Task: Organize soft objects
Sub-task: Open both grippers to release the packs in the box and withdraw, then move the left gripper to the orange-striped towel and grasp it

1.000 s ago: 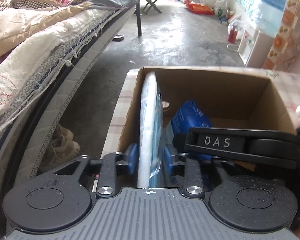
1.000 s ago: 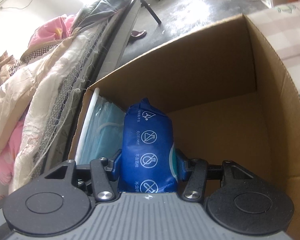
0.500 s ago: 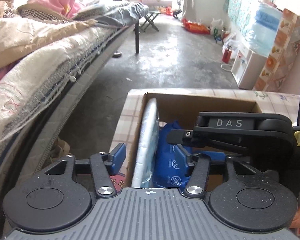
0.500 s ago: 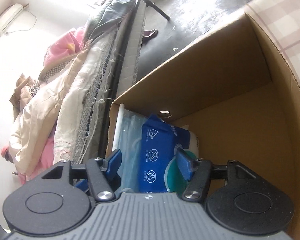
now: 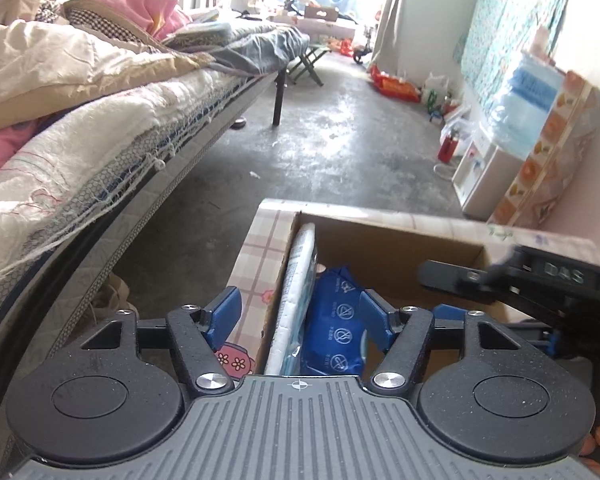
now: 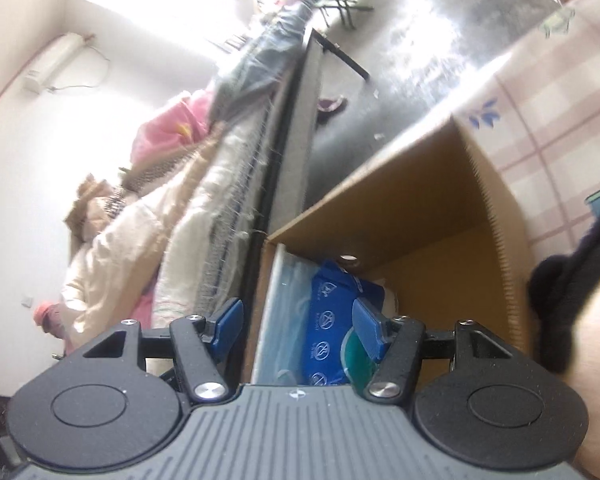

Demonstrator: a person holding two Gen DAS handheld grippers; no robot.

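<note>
An open cardboard box (image 5: 400, 240) stands on a table with a pink plaid cloth (image 5: 256, 256). Inside it, a flat clear pack of light-blue face masks (image 5: 298, 280) stands on edge against the left wall, and a blue wet-wipes pack (image 5: 338, 320) stands beside it. Both also show in the right wrist view: masks (image 6: 284, 320), wipes (image 6: 328, 320), box (image 6: 440, 216). My left gripper (image 5: 300, 316) is open and empty above the box's left wall. My right gripper (image 6: 298, 322) is open and empty above the box; its body (image 5: 540, 280) shows at right in the left wrist view.
A bed (image 5: 100, 120) piled with quilts runs along the left. Concrete floor (image 5: 340, 140) lies beyond the table. A water dispenser (image 5: 512, 128) and a patterned mattress (image 5: 552, 152) stand at right. A dark soft object (image 6: 580, 272) is blurred at the right edge of the right wrist view.
My left gripper let go of the mask pack and my right let go of the wipes pack; both opened and lifted up and back, leaving the packs standing in the box.
</note>
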